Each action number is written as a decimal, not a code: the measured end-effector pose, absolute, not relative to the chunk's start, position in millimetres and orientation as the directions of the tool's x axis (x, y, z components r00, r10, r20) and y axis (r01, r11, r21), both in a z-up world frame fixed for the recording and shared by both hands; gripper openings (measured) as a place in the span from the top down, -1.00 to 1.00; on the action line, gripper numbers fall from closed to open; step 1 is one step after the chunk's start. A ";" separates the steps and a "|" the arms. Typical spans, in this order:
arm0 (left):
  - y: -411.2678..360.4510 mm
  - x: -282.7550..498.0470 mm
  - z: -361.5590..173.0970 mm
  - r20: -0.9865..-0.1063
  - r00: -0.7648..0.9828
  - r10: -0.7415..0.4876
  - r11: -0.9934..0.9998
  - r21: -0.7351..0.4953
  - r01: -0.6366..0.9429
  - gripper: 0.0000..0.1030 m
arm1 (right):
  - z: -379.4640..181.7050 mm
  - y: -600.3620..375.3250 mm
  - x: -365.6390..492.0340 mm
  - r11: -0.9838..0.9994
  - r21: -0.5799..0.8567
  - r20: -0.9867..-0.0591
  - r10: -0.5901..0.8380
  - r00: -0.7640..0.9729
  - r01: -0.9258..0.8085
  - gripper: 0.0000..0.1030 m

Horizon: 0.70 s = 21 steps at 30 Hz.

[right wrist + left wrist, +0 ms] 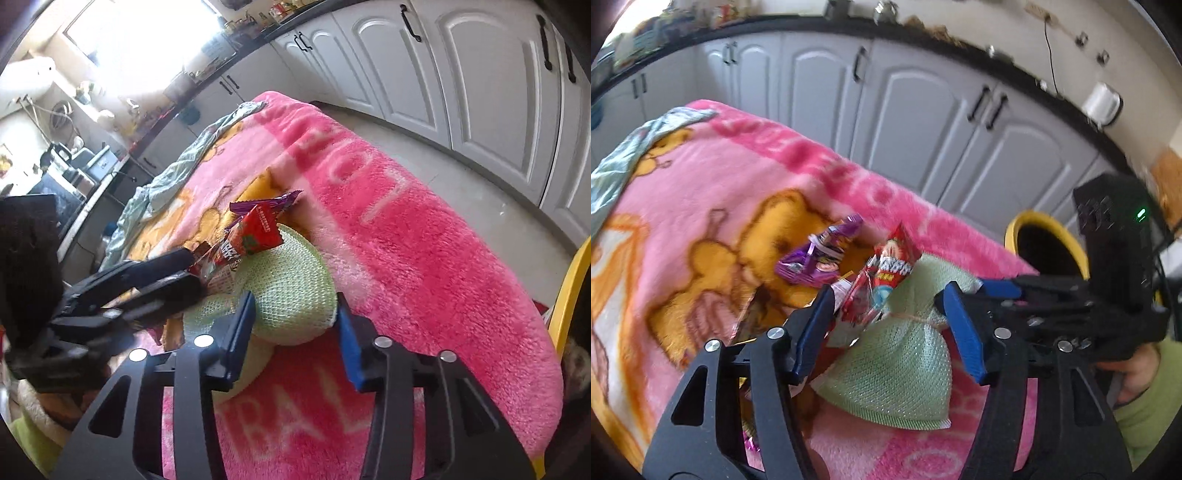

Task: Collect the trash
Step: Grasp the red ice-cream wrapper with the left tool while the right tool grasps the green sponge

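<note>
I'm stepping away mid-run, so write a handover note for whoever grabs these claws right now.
Left claw: open, holding nothing; the red wrapper stands between its fingers, against the left one.
Right claw: open, straddling the green mesh pouch, not gripping.
The purple wrapper lies on the pink blanket just beyond the red one. The yellow bin is off the blanket's right edge.
Done: nothing picked up that I can see.
Left: grasp both wrappers and drop them in the bin.

Yellow bin [1047, 236] half hidden behind right tool [990, 291]; countertop clutter [236, 22] blurred, unreadable.
</note>
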<state>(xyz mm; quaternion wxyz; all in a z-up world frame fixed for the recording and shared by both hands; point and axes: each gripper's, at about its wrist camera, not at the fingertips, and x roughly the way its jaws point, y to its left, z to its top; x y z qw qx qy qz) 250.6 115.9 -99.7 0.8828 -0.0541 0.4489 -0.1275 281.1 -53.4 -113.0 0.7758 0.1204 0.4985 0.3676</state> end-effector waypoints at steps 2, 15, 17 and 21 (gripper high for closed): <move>114.1 254.7 -105.2 -0.793 0.548 -0.265 0.964 -0.198 0.178 0.10 | -111.0 -58.3 279.5 0.702 0.555 -0.687 0.690 0.230 -0.447 0.33; 113.9 247.7 -111.2 -0.803 0.501 -0.322 0.947 -0.265 0.183 0.93 | -88.8 -85.4 260.7 0.698 0.539 -0.668 0.695 0.266 -0.472 0.50; 110.2 244.1 -109.1 -0.798 0.506 -0.328 0.945 -0.267 0.191 0.94 | -82.6 -90.9 256.0 0.700 0.526 -0.665 0.693 0.280 -0.483 0.50; 104.5 234.7 -99.6 -0.770 0.535 -0.347 0.938 -0.285 0.198 0.96 | -70.2 -102.2 246.5 0.703 0.504 -0.656 0.689 0.307 -0.502 0.51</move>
